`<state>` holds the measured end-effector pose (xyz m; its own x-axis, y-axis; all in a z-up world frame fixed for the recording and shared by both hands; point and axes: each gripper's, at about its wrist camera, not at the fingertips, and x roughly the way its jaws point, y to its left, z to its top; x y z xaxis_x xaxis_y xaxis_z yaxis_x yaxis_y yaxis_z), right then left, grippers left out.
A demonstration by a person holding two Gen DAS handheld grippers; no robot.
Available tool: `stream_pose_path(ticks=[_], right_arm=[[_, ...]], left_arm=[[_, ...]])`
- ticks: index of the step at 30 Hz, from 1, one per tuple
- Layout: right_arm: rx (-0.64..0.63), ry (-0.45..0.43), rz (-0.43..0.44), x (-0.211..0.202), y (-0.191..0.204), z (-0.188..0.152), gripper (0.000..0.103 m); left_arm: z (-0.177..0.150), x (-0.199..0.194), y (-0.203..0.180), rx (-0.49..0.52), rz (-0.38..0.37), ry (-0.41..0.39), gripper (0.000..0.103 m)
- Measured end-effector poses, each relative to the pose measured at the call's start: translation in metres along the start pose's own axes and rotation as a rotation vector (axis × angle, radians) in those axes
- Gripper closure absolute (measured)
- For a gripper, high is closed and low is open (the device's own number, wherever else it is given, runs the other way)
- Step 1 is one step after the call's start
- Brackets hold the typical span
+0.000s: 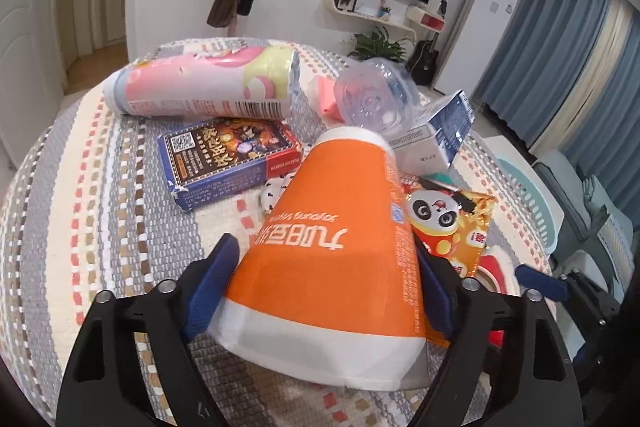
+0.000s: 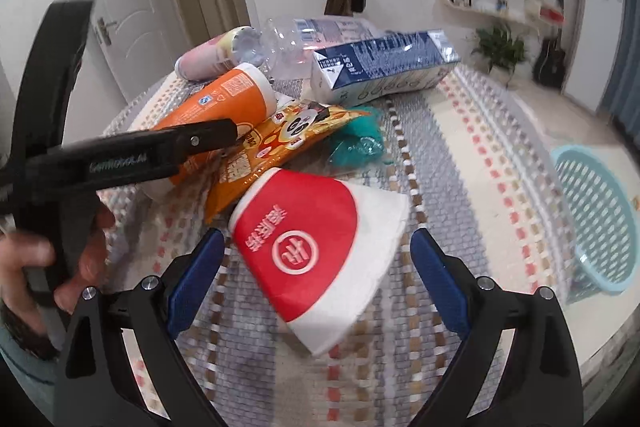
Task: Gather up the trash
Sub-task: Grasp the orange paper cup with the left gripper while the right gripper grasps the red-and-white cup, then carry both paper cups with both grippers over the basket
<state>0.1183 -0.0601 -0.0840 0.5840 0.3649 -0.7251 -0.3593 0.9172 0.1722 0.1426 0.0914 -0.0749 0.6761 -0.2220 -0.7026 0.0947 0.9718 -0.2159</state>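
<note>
An orange paper cup [image 1: 332, 227] lies on its side on the woven tablecloth [image 1: 80, 207]. My left gripper [image 1: 324, 247] is shut on it, a blue pad against each flank near the wide rim. A red and white paper cup [image 2: 308, 247], flattened, lies between the fingers of my right gripper [image 2: 316, 233]. That gripper is open, with a gap on both sides of the cup. In the right wrist view the orange cup [image 2: 224, 99] is at the left, and one finger [image 2: 208, 137] of the left gripper crosses it, held by a person's hand [image 2: 84, 251].
Other litter lies behind: a pink and yellow canister [image 1: 200, 87], a card box [image 1: 228, 159], a clear plastic bottle [image 1: 372, 99], a blue and white carton [image 2: 380, 71], a panda snack bag [image 2: 280, 147], a teal wrapper [image 2: 356, 143]. A light blue basket [image 2: 596, 219] stands off the table's right edge.
</note>
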Motion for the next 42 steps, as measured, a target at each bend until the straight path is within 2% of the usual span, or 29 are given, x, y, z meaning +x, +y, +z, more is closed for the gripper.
stream_pose_path(ticks=[5, 12, 16, 17, 19, 24, 29, 36, 42], right_arm=[[0.125, 0.073, 0.116, 0.008, -0.006, 0.001, 0.013], [0.230, 0.096, 0.154, 0.009, -0.010, 0.009, 0.013], [0.239, 0.119, 0.089, 0.019, -0.014, 0.014, 0.014], [0.230, 0.114, 0.077, 0.017, -0.010, 0.013, 0.021], [0.198, 0.108, 0.059, 0.015, -0.006, 0.014, 0.022], [0.178, 0.053, 0.036, -0.003, -0.010, 0.013, 0.023], [0.161, -0.062, -0.026, -0.035, -0.025, 0.025, 0.023], [0.201, -0.177, -0.090, -0.072, -0.076, 0.046, 0.023], [0.292, -0.247, -0.170, -0.099, -0.146, 0.055, 0.023]], left_arm=[[-0.003, -0.007, 0.001, -0.012, -0.007, -0.013, 0.028], [-0.010, -0.017, 0.001, -0.035, -0.018, -0.038, 0.032], [-0.011, -0.024, 0.004, -0.043, -0.029, -0.050, 0.034], [-0.012, -0.025, 0.004, -0.043, -0.031, -0.052, 0.035], [-0.012, -0.027, 0.004, -0.045, -0.038, -0.055, 0.035], [-0.012, -0.044, -0.001, -0.051, -0.094, -0.090, 0.035], [0.003, -0.068, -0.028, 0.005, -0.122, -0.154, 0.035], [0.036, -0.080, -0.089, 0.099, -0.169, -0.213, 0.035], [0.067, -0.049, -0.156, 0.156, -0.220, -0.188, 0.035]])
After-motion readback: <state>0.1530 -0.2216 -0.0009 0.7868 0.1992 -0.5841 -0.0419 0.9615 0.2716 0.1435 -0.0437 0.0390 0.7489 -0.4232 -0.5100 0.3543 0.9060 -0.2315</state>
